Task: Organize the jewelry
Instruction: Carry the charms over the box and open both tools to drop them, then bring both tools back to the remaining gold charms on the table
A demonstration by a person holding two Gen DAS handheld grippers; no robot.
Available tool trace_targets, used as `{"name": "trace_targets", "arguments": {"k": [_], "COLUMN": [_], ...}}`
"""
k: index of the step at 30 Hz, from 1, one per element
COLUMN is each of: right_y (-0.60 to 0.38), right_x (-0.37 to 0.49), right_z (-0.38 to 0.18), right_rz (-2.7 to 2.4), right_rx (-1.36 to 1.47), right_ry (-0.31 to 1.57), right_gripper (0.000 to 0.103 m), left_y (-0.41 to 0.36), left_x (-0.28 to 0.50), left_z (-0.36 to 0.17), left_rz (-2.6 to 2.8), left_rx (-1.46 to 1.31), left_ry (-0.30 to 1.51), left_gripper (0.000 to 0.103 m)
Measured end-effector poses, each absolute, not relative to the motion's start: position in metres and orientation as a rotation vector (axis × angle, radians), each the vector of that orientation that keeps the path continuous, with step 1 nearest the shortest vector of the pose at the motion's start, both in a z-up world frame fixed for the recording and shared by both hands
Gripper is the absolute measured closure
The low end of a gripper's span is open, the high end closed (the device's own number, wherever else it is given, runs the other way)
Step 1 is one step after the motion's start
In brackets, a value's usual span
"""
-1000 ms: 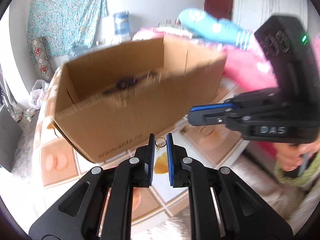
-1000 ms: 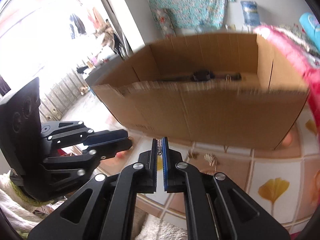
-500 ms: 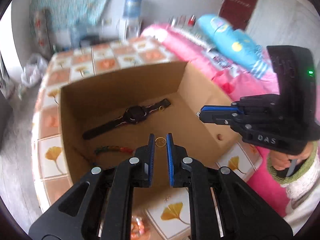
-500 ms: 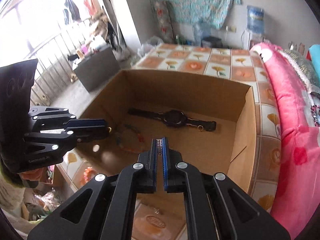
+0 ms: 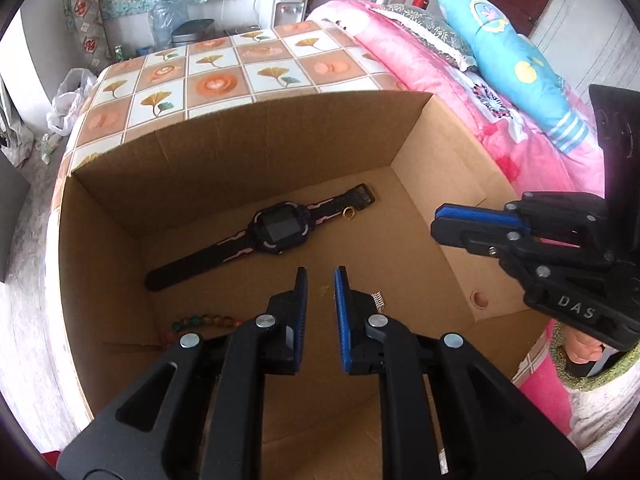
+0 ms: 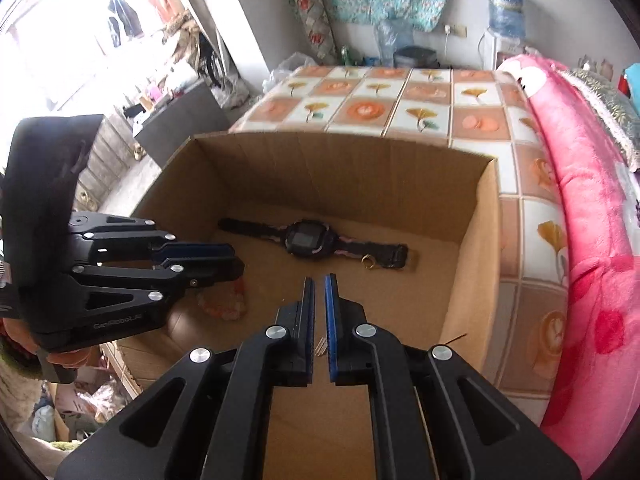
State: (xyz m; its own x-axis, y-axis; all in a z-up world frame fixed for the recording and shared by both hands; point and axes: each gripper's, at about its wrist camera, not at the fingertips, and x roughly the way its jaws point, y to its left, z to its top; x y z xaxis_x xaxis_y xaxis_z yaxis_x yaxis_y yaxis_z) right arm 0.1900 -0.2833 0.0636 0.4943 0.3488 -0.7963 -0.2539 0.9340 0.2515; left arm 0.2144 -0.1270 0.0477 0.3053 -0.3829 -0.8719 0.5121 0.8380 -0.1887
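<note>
Cardboard box (image 5: 224, 152) sits open on the tiled-pattern bed cover (image 5: 216, 80), both grippers held over it. Left gripper (image 5: 321, 288) jaws slightly apart, nothing between them; a tiny gold blur on the box floor shows in the gap, too smeared to identify. Right gripper (image 6: 319, 300) jaws nearly together with a thin gap, nothing gripped. Black watch (image 5: 276, 232) lies flat on the box floor toward the far wall, a small gold ring (image 5: 349, 213) touching its strap. Beaded bracelet (image 5: 200, 322) at the near-left of the floor, partly cut off by the left gripper; in the right view it's mostly hidden behind that gripper, only a blurry orange patch. Small silvery comb-like piece (image 5: 377, 299) beside the left gripper's right finger, half hidden. Pink blanket (image 6: 580, 200) on the right.
</note>
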Motion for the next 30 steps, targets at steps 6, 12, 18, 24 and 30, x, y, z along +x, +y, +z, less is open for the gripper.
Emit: {"name": "trace_targets", "arguments": {"k": [6,12,18,24,30], "right_y": [-0.301,-0.317,-0.315,-0.282,-0.249], "right_x": [0.171,0.123,0.068,0.022,0.021], "right_z": [0.075,0.084,0.109,0.062,0.006], "right_rz": [0.375,0.424,0.488,0.522,0.434], "right_rx": [0.183,0.281,0.332,0.299,0.284], "right_ry": [0.924,0.776,0.615,0.672,0.879], "right_gripper": [0.097,0.097,0.097,0.097,0.097], "left_y": [-0.120,-0.082,-0.037,-0.009,-0.031], "left_x": [0.203,0.165,0.107,0.044,0.022], "left_z": [0.068,0.094,0.114,0.085,0.030], "left_rz": [-0.595,-0.612,-0.633,-0.637,-0.633], "left_rx": [0.128,0.057,0.023,-0.021,0.014], "left_ry": [1.009,0.840,0.677,0.635,0.730], "left_gripper": [0.085,0.085,0.078,0.077,0.077]}}
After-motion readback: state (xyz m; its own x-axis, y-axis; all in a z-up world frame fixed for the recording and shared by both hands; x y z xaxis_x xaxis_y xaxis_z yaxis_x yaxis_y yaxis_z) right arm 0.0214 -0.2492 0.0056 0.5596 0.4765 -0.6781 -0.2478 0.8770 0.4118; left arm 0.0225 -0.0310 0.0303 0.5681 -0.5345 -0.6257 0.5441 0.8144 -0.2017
